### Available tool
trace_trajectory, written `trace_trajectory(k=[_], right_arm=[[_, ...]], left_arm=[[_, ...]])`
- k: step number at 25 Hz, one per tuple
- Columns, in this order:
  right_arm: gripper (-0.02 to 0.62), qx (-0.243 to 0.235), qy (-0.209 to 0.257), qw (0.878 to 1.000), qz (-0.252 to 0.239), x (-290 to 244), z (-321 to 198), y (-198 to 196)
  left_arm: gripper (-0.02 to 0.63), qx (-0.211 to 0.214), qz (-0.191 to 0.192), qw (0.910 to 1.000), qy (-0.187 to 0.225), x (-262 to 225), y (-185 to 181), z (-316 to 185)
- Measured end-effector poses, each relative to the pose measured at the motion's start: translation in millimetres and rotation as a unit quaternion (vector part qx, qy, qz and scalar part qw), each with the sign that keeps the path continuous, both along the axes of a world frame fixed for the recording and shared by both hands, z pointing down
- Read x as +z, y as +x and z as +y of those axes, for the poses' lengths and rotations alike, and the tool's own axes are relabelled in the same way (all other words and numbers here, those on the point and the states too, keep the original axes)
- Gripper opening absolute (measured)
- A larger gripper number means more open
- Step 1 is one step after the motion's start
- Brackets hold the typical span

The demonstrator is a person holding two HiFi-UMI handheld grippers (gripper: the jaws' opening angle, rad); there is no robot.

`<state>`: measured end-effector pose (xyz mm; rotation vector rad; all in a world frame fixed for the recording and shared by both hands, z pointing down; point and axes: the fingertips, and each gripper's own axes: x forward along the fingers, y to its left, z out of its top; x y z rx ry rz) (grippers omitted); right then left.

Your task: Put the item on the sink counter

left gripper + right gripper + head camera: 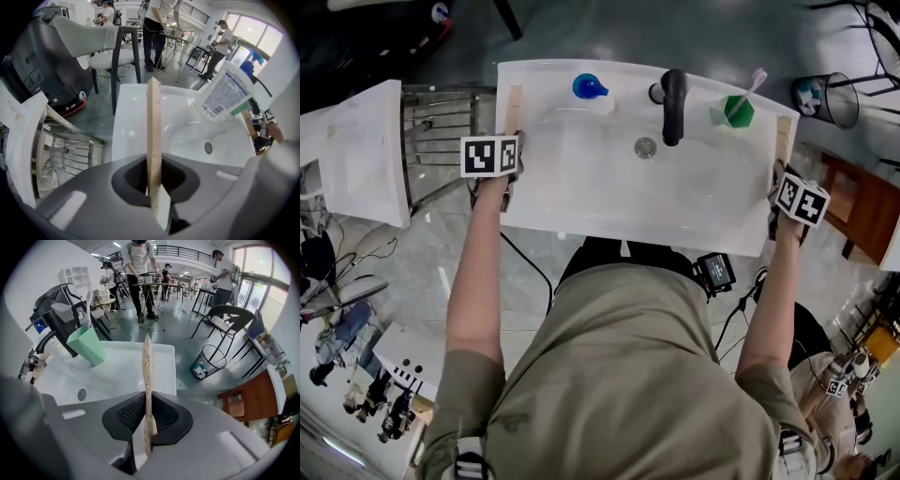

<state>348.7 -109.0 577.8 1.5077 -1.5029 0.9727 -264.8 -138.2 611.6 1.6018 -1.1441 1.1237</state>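
L gripper (153, 176) jaws pinched tight on a thin wooden strip (514, 108), which runs along the left rim of the white sink counter (628, 234); R gripper (147, 416) likewise clamped on a second, speckled strip (784, 141) along the right rim; can't tell if either strip actually rests on the rim. Faucet (674, 103), green toothbrush cup (733, 111) and blue-capped bottle (591, 87) sit at the far edge, clear of both strips. Step looks like the set-down itself; next prob. needs both strips settled flat, jaws eased apart, then grippers drawn back toward the near side w/o dragging the wood.
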Motion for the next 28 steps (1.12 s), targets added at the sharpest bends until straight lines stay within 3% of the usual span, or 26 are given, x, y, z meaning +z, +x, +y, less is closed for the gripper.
trace_trajectory(k=[14, 18, 28], right_arm=[[0.043, 0.003, 0.016, 1.000, 0.005, 0.8, -6.1, -3.9], [0.084, -0.006, 0.025, 1.000, 0.006, -2.0, -8.5, -5.6], [0.101, -0.016, 0.055, 0.998, 0.008, -19.8, -12.2, -8.4]], left_arm=[[0.081, 0.000, -0.004, 1.0000, 0.000, -0.7, 0.8, -7.2], [0.101, -0.001, -0.006, 0.9999, 0.009, -0.4, -0.1, -9.2], [0.172, 0.004, -0.014, 0.9995, 0.029, -8.5, 3.0, -8.7]])
